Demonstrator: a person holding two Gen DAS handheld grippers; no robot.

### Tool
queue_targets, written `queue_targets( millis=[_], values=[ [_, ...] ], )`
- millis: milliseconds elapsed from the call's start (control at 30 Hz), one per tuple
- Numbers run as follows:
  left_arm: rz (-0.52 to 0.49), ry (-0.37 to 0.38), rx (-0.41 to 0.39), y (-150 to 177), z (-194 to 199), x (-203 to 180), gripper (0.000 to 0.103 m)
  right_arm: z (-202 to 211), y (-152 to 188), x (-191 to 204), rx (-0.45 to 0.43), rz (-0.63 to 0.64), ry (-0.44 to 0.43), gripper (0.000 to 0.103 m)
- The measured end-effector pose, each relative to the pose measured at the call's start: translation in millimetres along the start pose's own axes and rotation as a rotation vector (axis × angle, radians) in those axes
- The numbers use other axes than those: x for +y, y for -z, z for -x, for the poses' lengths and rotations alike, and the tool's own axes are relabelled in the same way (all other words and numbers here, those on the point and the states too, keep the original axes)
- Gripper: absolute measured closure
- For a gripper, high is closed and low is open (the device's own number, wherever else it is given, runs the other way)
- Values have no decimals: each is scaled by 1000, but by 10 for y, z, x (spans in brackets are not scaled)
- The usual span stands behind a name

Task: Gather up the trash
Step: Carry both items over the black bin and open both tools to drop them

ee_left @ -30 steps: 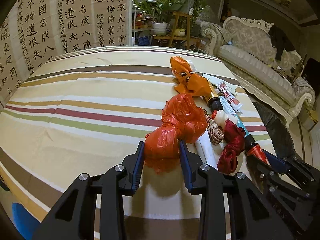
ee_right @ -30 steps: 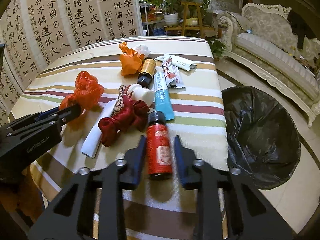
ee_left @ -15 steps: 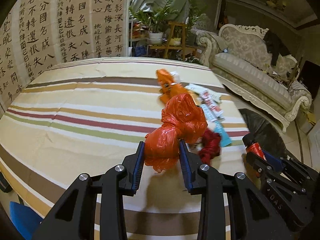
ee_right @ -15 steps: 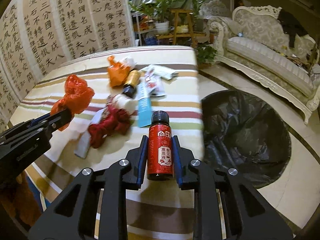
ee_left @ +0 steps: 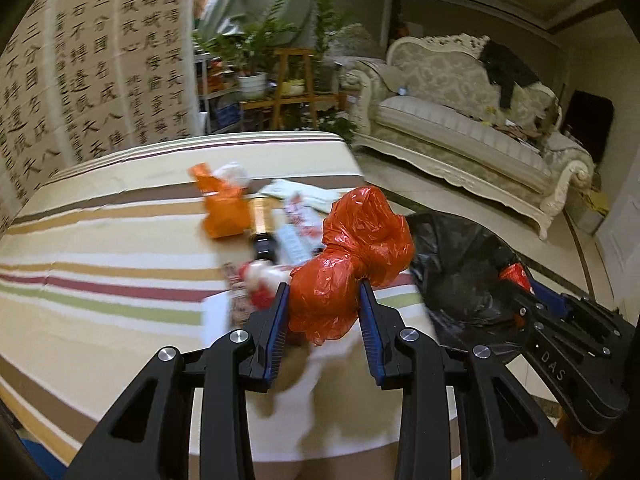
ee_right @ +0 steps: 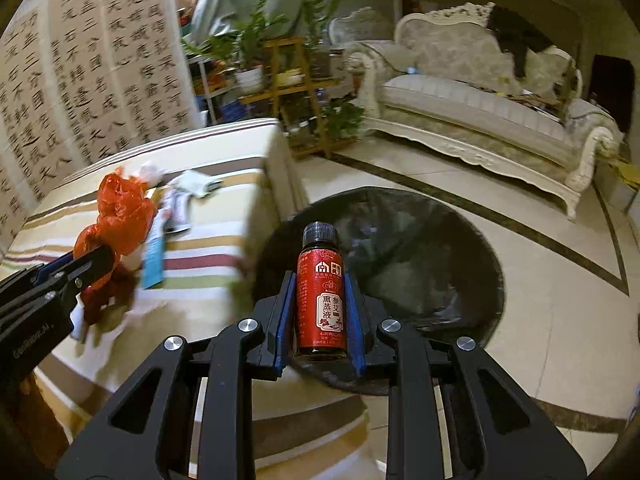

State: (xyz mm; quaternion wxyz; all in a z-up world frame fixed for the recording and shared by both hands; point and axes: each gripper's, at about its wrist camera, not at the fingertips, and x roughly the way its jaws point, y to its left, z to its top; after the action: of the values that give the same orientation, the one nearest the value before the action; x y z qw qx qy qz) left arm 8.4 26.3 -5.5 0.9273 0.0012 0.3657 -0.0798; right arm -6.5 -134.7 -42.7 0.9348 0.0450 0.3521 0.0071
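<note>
My left gripper (ee_left: 323,308) is shut on a crumpled red plastic bag (ee_left: 352,256) and holds it above the right end of the striped table (ee_left: 100,264). My right gripper (ee_right: 320,298) is shut on a small red bottle (ee_right: 321,292) with a black cap, held upright over the black-lined trash bin (ee_right: 420,264) on the floor. In the left wrist view the bin (ee_left: 460,264) lies right of the table, with the right gripper (ee_left: 532,296) over it. The left gripper (ee_right: 80,264) and its bag (ee_right: 124,212) show at the left of the right wrist view.
More trash lies on the table: an orange bag (ee_left: 222,210), a dark-capped gold bottle (ee_left: 262,228), wrappers (ee_left: 296,216), a blue tube (ee_right: 154,256) and a dark red bag (ee_right: 104,296). A cream sofa (ee_right: 480,112) and plant shelves (ee_right: 280,80) stand beyond the tiled floor.
Both grippers have swung right, away from the table. The bottle has gone from above the table's edge to over the bin. The red bag has moved to the table's right end.
</note>
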Motion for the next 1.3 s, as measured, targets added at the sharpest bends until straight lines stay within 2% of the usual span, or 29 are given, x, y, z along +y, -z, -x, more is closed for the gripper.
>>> queue_targets(
  millis=[500, 867, 900, 1000, 1033, 1133, 1200, 1300],
  values=[
    [-131, 23, 56, -167, -566, -755, 69, -343, -43, -551, 7, -62, 69, 80],
    [-186, 32, 102, -260, -860, -1028, 67, -643, -106, -817, 27, -105, 92, 80],
    [-188, 34, 105, -267, -870, -1033, 65, -660, -105, -834, 30, -108, 93, 79],
    [-189, 30, 106, -270, -880, -1048, 47, -700, -103, -871, 38, -124, 92, 76],
    [-186, 31, 101, -277, -872, -1047, 44, -703, -103, -878, 38, -124, 93, 71],
    [-177, 29, 98, -280, -866, -1038, 38, -687, -84, -888, 35, -127, 102, 65],
    [-166, 31, 97, -289, -860, -1019, 35, -676, -89, -888, 36, -130, 103, 63],
    [-148, 30, 92, -300, -834, -990, 33, -642, -89, -902, 31, -138, 107, 55]
  ],
)
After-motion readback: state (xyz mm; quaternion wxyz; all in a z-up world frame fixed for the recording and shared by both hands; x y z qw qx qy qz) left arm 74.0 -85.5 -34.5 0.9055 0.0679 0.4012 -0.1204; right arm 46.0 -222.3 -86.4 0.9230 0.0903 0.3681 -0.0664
